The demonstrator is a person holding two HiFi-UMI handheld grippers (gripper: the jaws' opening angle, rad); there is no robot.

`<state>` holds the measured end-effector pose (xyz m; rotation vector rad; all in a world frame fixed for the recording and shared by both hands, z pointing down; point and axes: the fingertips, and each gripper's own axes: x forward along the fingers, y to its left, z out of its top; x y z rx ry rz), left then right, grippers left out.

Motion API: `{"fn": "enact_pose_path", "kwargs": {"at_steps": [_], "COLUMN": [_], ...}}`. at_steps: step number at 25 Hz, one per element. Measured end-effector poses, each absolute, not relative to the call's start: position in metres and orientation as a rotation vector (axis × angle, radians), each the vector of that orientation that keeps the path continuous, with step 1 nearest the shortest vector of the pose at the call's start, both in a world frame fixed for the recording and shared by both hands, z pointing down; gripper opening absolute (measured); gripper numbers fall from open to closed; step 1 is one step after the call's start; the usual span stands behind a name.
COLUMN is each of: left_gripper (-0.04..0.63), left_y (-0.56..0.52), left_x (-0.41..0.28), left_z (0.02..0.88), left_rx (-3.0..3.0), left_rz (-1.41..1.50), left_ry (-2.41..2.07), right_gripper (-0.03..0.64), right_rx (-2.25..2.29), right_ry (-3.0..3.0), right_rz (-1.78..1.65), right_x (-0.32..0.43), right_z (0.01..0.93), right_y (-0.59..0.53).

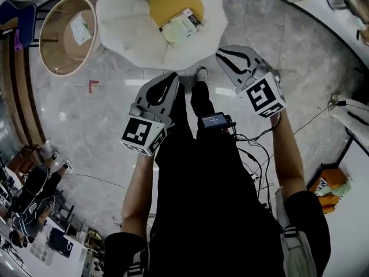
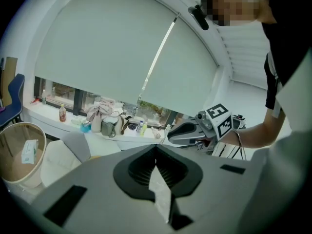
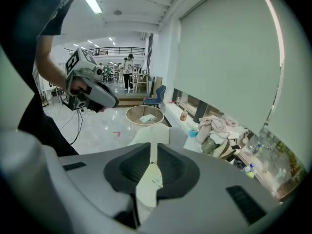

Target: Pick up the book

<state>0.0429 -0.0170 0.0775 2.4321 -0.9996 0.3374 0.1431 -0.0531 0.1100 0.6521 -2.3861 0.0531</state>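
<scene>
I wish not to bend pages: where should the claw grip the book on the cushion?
Probably the near edge of the book, coming from the person's side: it lies flat and slanted on the soft cushion, so a claw finger can press under.

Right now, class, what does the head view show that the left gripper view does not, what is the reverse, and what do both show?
Only the head view: the book, lying on the white cushion, and a red floor mark.
Only the left gripper view: the window blind and a sill crowded with bags and bottles.
Both: that cushion, the round basket and the right tool.
</scene>
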Motion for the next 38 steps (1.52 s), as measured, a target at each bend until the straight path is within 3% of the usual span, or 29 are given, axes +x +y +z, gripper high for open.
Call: {"fn": "enact_pose_path", "kwargs": {"at_steps": [28,38], "left_gripper": [0.014,0.014], "left_y": [-0.109,-0.132], "left_x": [0.042,0.061], "left_z": [0.263,0.319], "left_rx": [2.351,2.356], "left_rz": [0.444,0.427], "left_ry": [-0.785,-0.803], "right_gripper": [0.218,0.222], "right_rx": [0.783,0.852], "right_ry": [-2.286,-2.195], "right_rz": [0.412,0.356], "right_x": [0.139,0.156], "right_z": [0.356,0.454], "right_y": [-0.156,-0.179]}}
